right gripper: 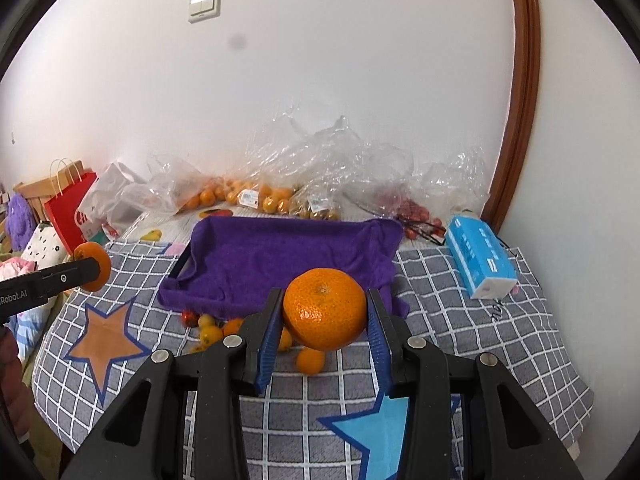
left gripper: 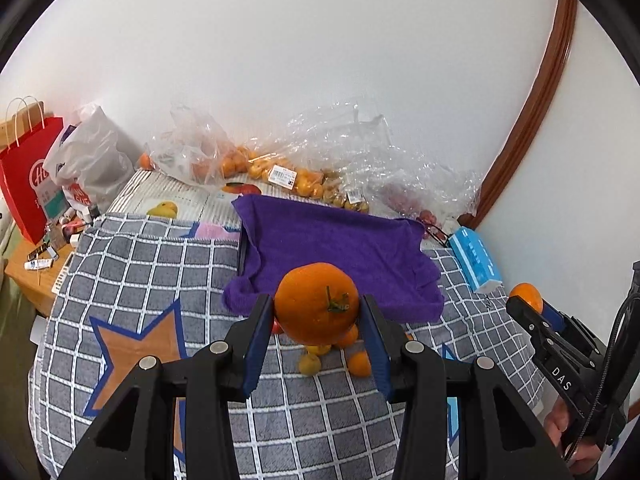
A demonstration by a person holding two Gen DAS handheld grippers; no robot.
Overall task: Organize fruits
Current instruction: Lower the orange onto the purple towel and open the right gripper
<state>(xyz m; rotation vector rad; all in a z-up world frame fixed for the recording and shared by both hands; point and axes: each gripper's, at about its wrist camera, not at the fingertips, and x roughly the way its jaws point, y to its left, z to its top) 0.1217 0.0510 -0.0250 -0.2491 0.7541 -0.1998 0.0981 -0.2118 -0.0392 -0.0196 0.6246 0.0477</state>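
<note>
My left gripper (left gripper: pixel 318 312) is shut on a large orange (left gripper: pixel 316 302) with a green stem, held above the grey checked blanket (left gripper: pixel 160 272). My right gripper (right gripper: pixel 325 312) is shut on another large orange (right gripper: pixel 325 308), also held up. A tray covered by a purple towel (left gripper: pixel 340 248) lies just beyond both; it also shows in the right wrist view (right gripper: pixel 280 260). Several small loose fruits (left gripper: pixel 352 360) lie on the blanket at the tray's near edge, also in the right wrist view (right gripper: pixel 224 330). The right gripper (left gripper: pixel 532 312) shows at the right of the left wrist view.
Clear plastic bags of small oranges (left gripper: pixel 280 172) and red fruit (right gripper: pixel 416 208) lie along the wall behind the tray. A blue tissue pack (right gripper: pixel 480 256) sits at the right. A red paper bag (left gripper: pixel 28 176) and a white bag (left gripper: pixel 92 160) stand at the left.
</note>
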